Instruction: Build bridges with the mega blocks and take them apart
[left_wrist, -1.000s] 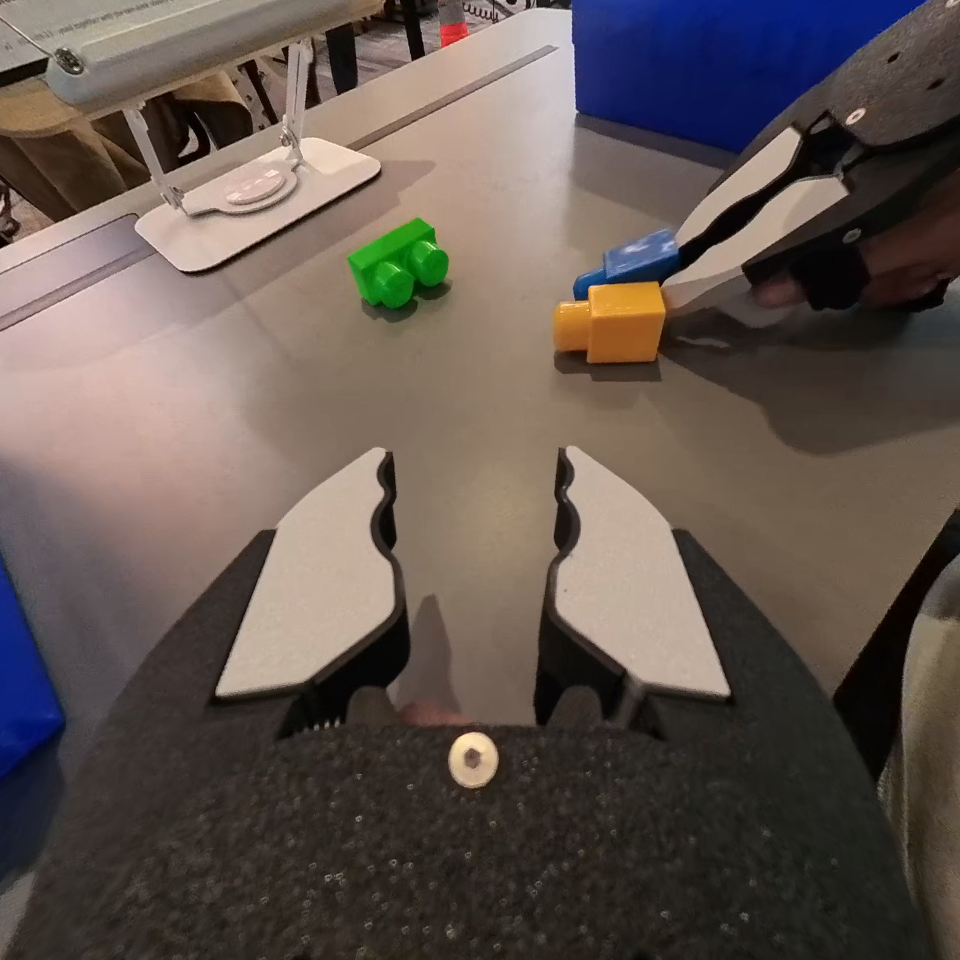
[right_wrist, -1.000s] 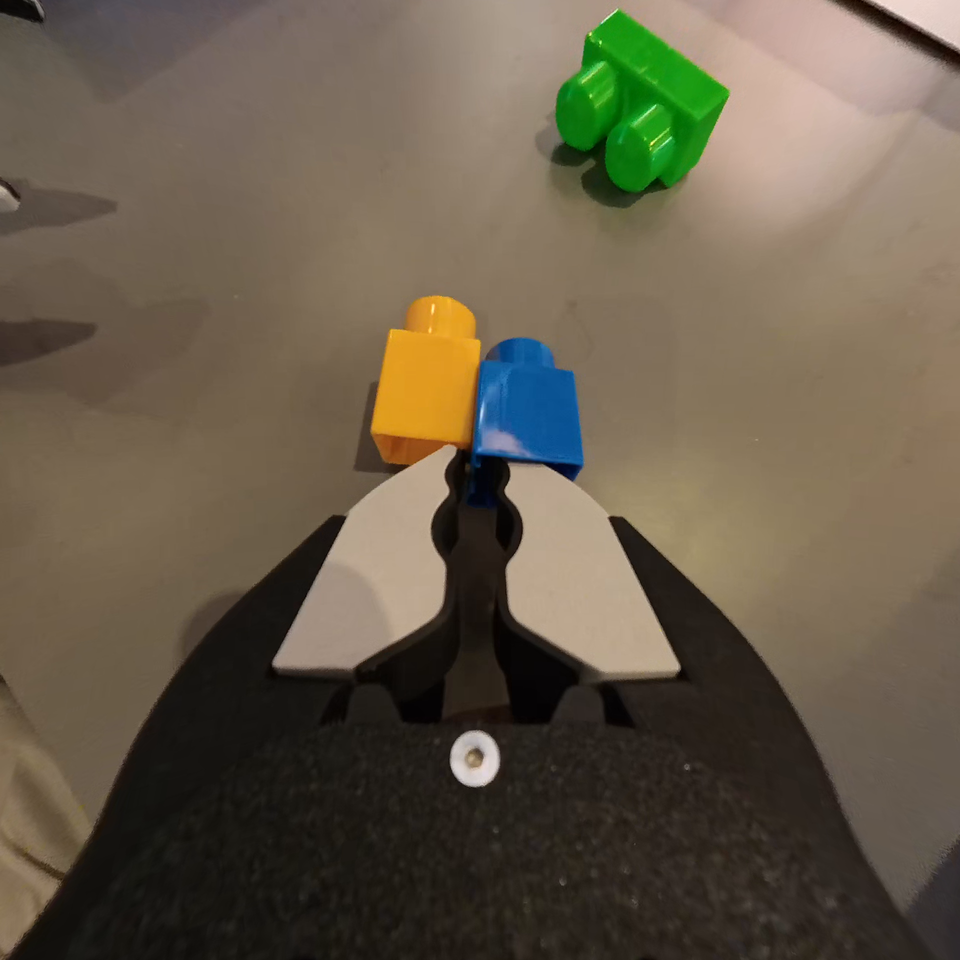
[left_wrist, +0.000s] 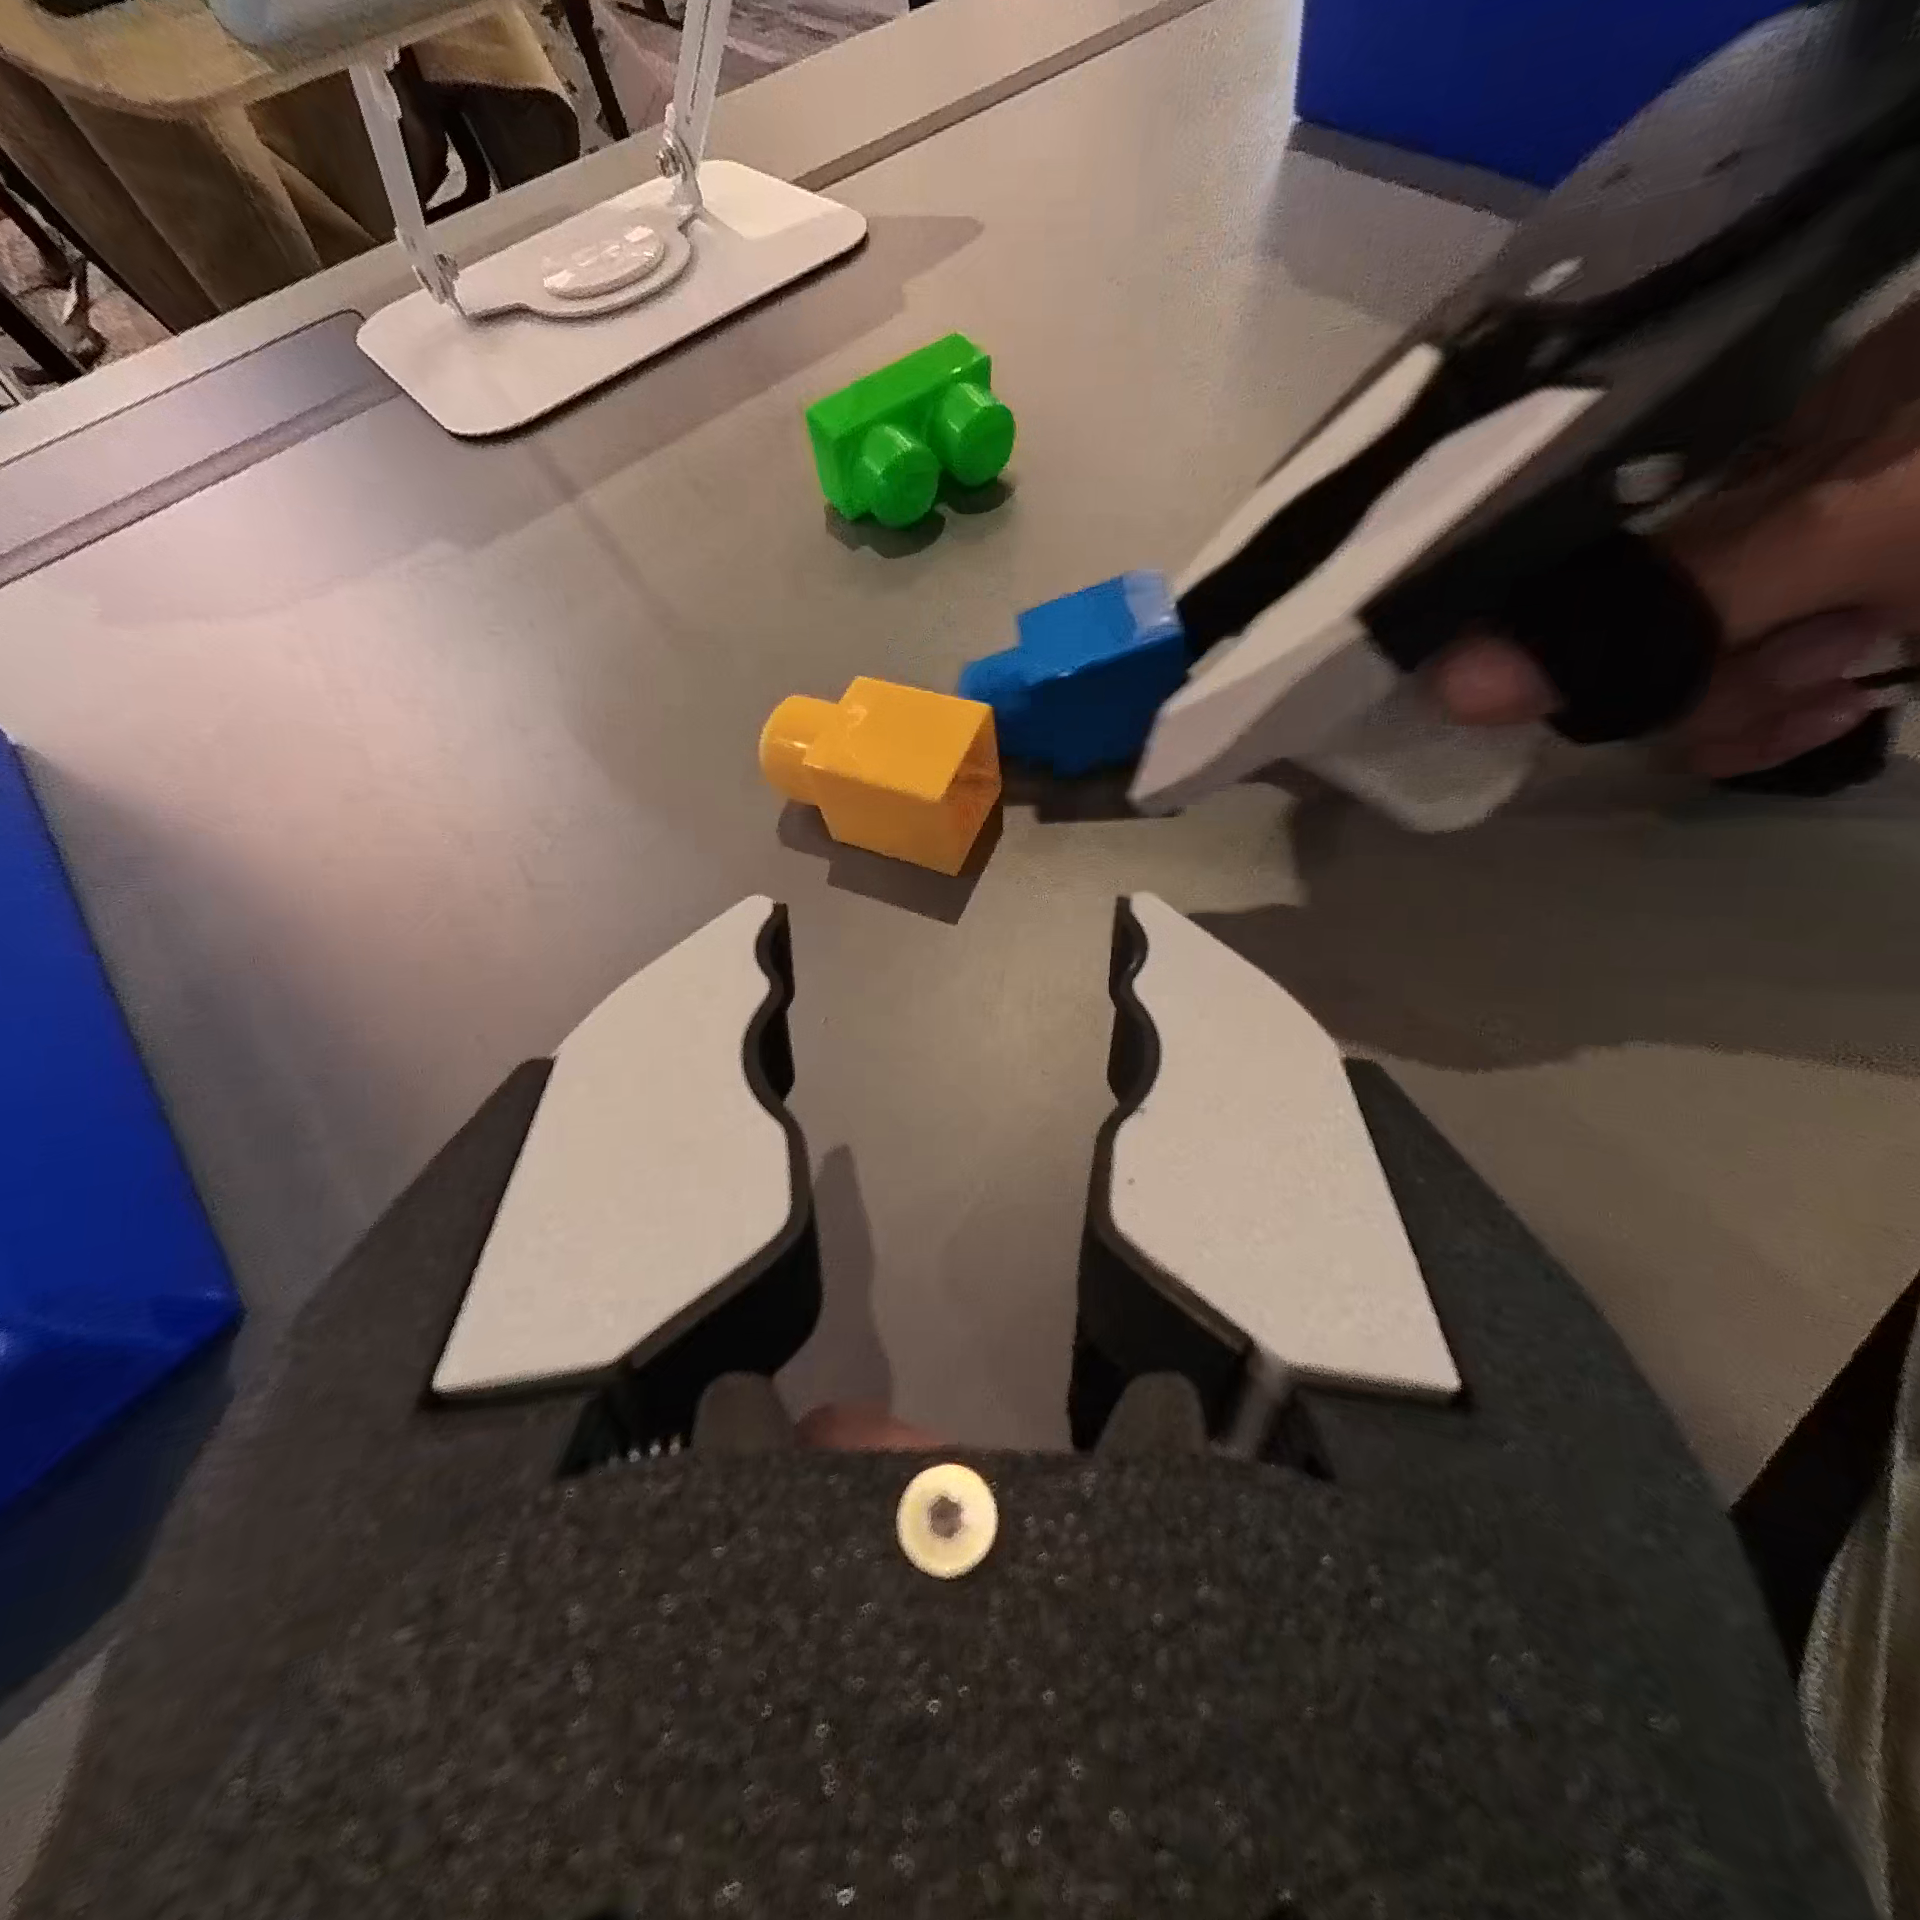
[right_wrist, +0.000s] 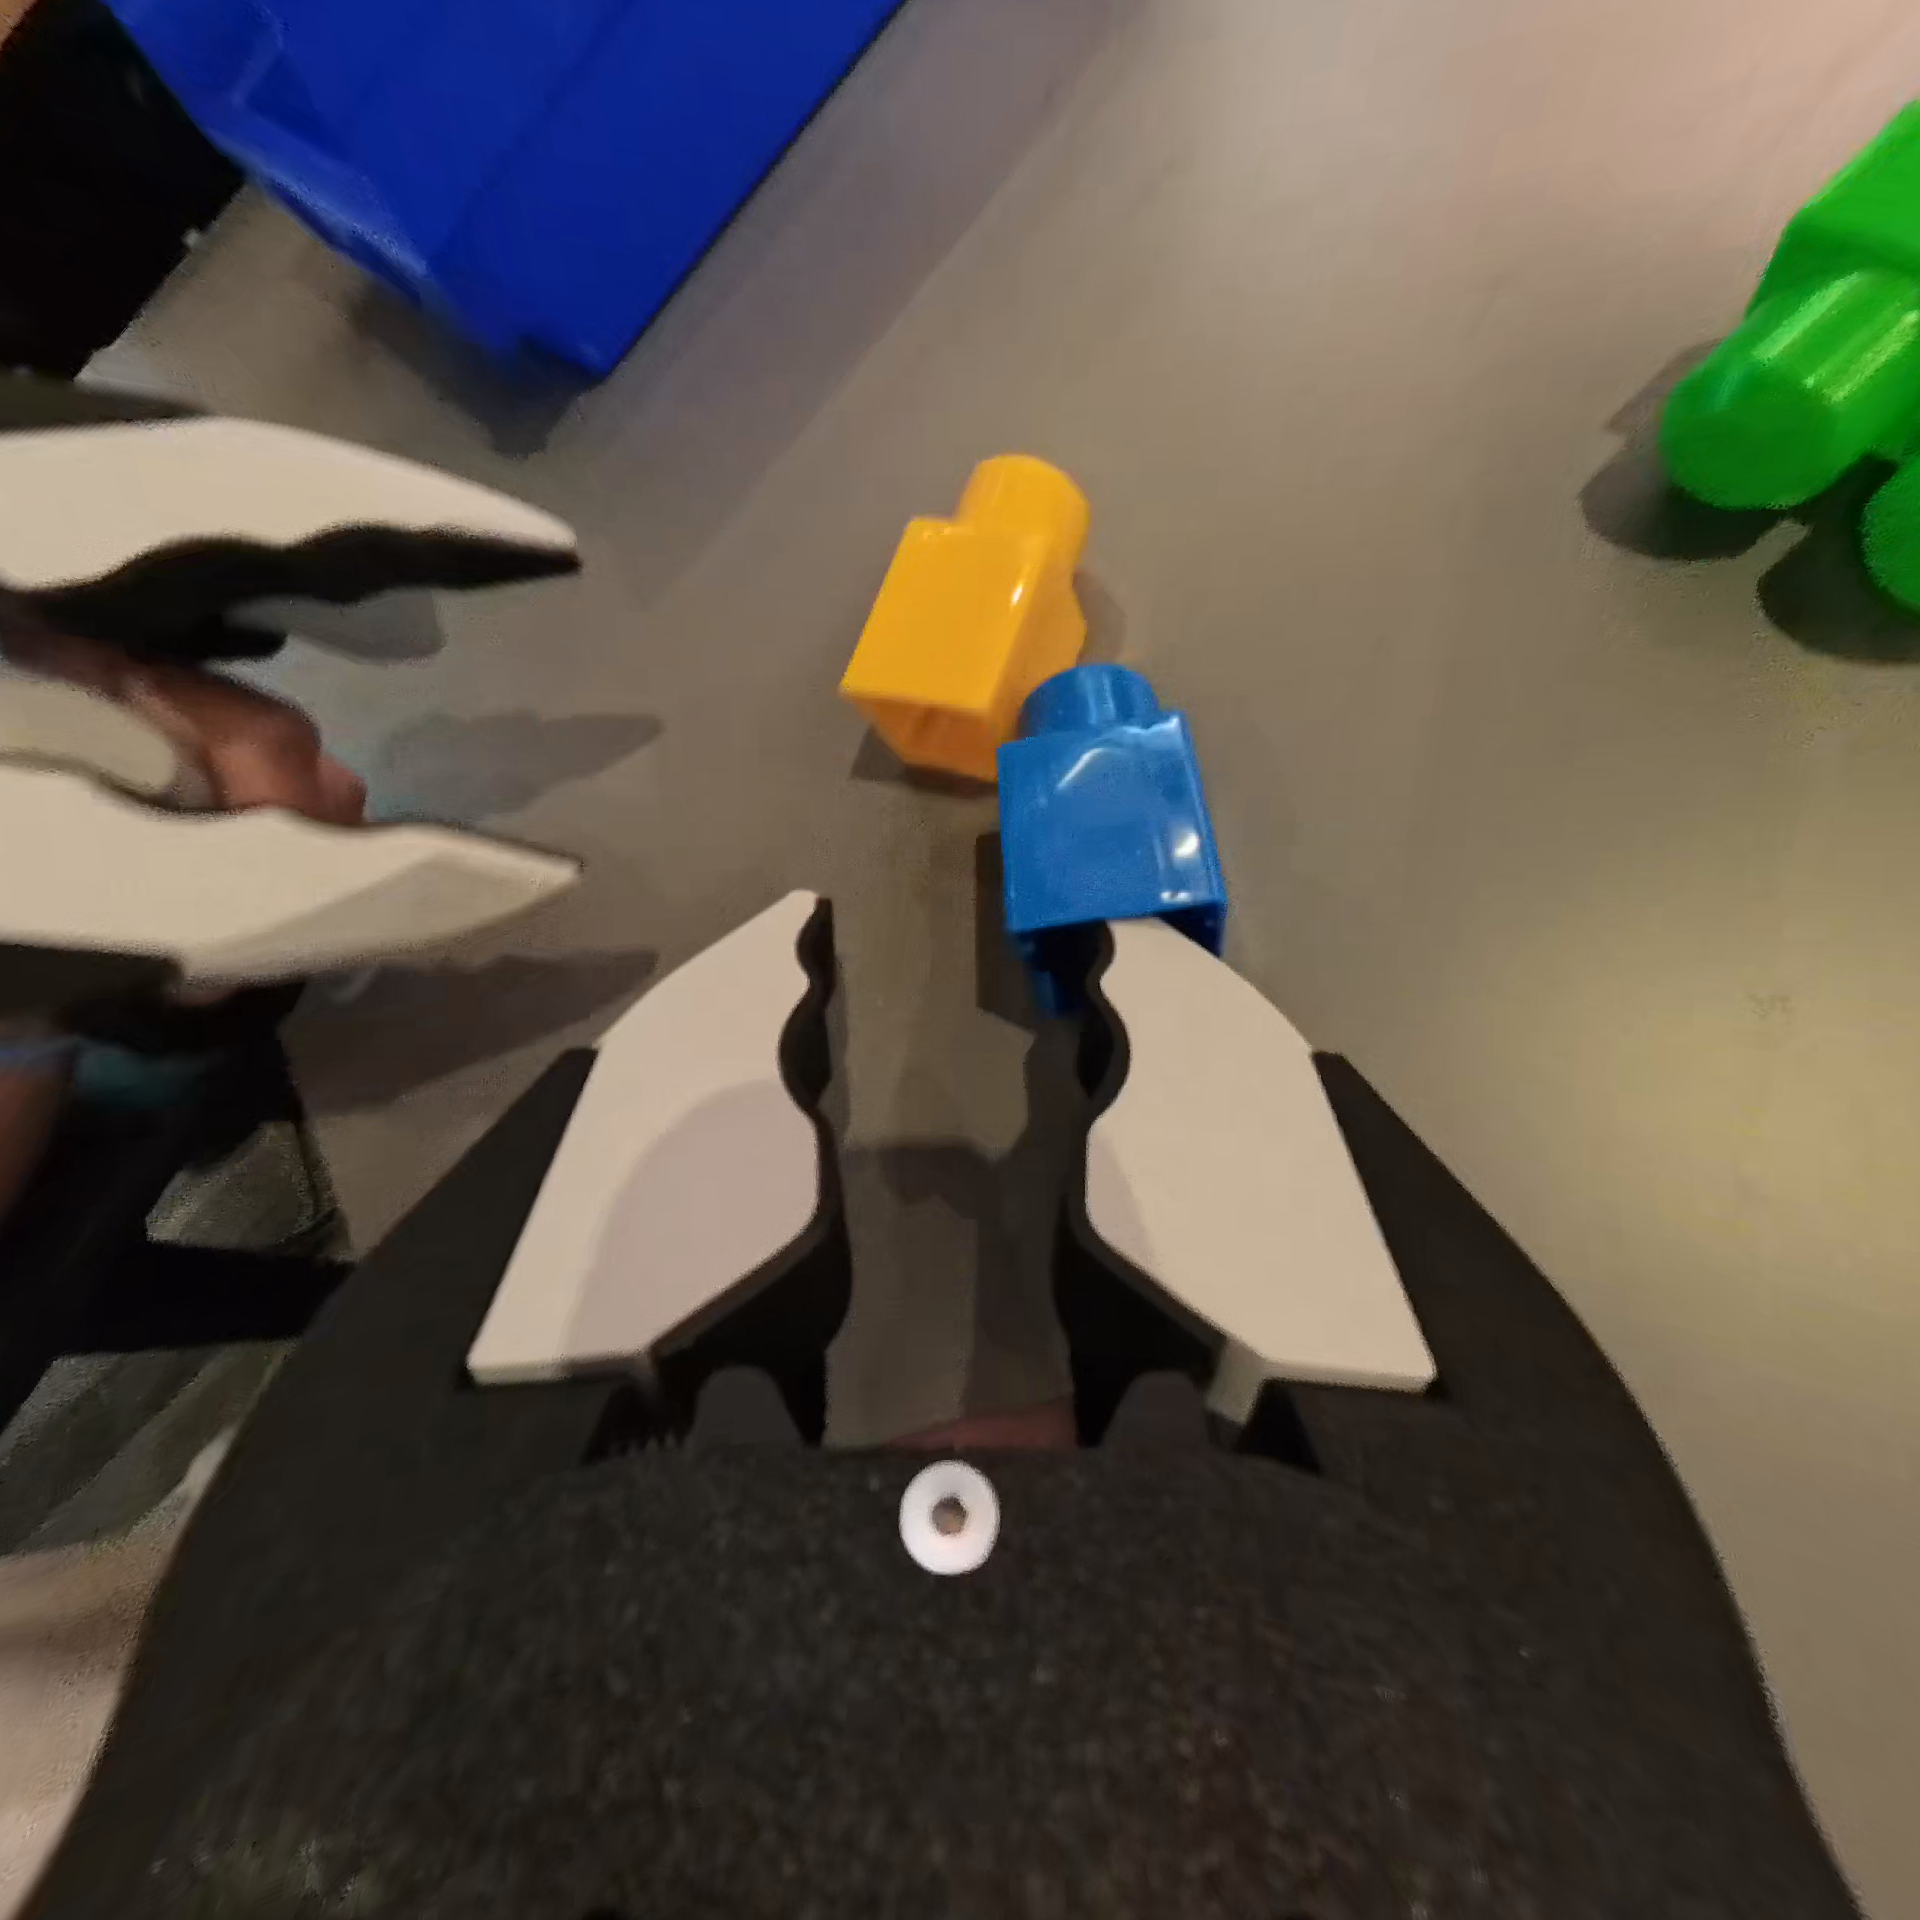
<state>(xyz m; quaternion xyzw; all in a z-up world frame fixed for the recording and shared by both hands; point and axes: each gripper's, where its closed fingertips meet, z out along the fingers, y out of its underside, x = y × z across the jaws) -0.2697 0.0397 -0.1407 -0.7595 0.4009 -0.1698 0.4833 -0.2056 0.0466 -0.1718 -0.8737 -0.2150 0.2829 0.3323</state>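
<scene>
Risking knock to small yellow plastic block (right_wrist: 961, 623), apparently touching blue plastic block (right_wrist: 1107, 821) at 11 o'clock: right gripper (right_wrist: 961, 935) parted, one finger inside blue block's hollow; left gripper (left_wrist: 945, 935) parted, empty.

Grey table (left_wrist: 520, 727) with white stand (left_wrist: 613, 301), blue bins (right_wrist: 499, 156).

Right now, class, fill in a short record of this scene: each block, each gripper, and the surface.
Yellow block: on its side, untouched
Blue block: on its side, corner against yellow, right finger at its open end
Green block: on its side, apart
Left gripper: open, empty
Right gripper: open
Surface: grey table
</scene>
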